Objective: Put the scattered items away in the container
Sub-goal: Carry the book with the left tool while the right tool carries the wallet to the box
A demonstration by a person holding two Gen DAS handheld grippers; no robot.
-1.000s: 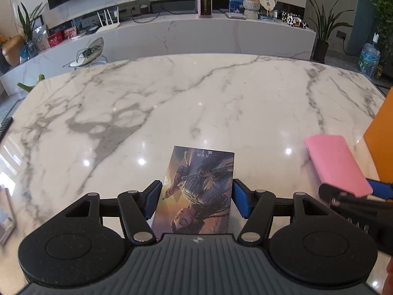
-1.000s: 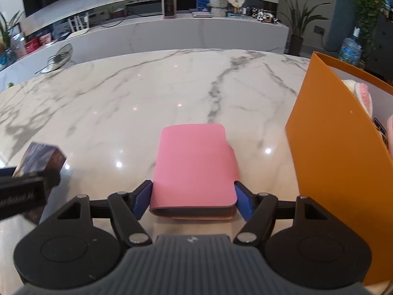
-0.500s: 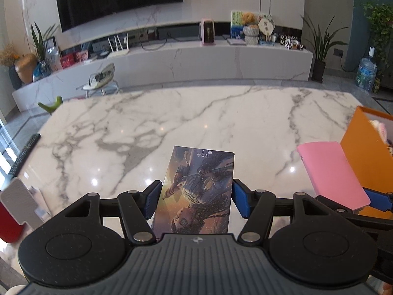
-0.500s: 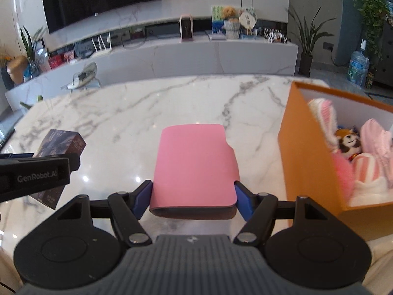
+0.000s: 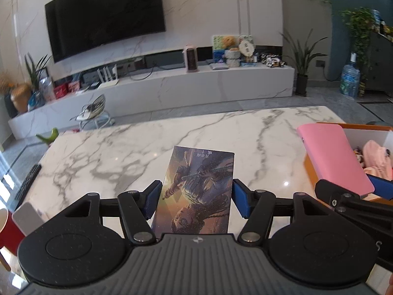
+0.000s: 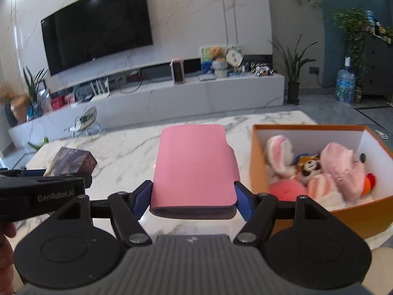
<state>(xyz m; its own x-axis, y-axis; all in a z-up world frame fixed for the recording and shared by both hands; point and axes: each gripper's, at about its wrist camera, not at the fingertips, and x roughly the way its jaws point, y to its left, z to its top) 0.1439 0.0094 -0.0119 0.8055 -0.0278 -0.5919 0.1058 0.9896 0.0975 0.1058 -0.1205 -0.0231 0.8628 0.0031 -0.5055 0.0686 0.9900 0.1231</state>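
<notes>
Now that both items have risen clear of the bench [image 5: 245, 132], which lay close beneath them a second ago, we see the illustrated box [image 5: 196, 191] and the pink case [image 6: 195, 167] carried in the air, with the open top of the orange container [image 6: 255, 162] newly in view. We judge from this that the pick-up is done and only the carry and drop remain. In the left gripper [image 5: 196, 200] the jaws are clenched on the illustrated box, one blue pad against each long side, its far end jutting forward beyond them. In the right gripper [image 6: 194, 200] the jaws grasp the pink case likewise, just left of the container wall. Inside the container we see plush toys [image 6: 307, 166]; across the room stands a television [image 5: 105, 17].
</notes>
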